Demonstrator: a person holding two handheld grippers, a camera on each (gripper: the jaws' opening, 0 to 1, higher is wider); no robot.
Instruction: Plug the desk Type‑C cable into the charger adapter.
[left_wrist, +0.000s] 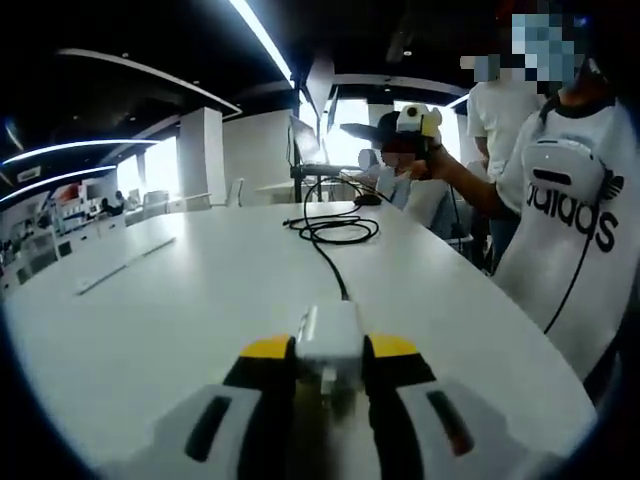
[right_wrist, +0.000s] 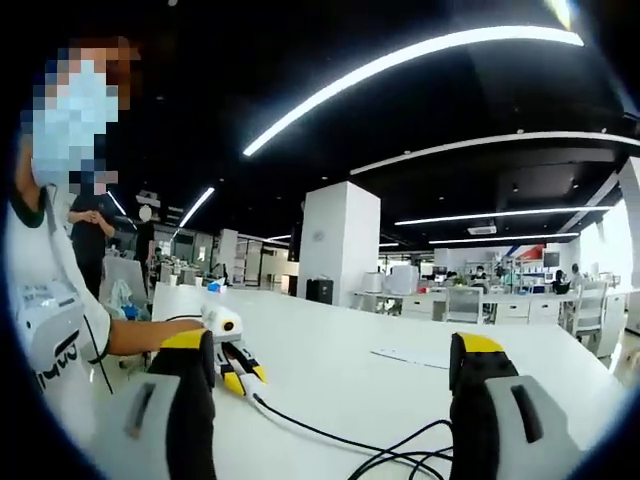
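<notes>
Left gripper view: white boxy charger adapter (left_wrist: 329, 342), black cable (left_wrist: 331, 232) attached.

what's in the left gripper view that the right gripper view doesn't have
Left gripper view: the white charger adapter clamped in the left hand-held gripper, with the black cable coiled beyond it. Right gripper view: the right hand-held gripper open and empty, and a white pillar. Both: the white table, that cable, and the person in a white shirt.
</notes>
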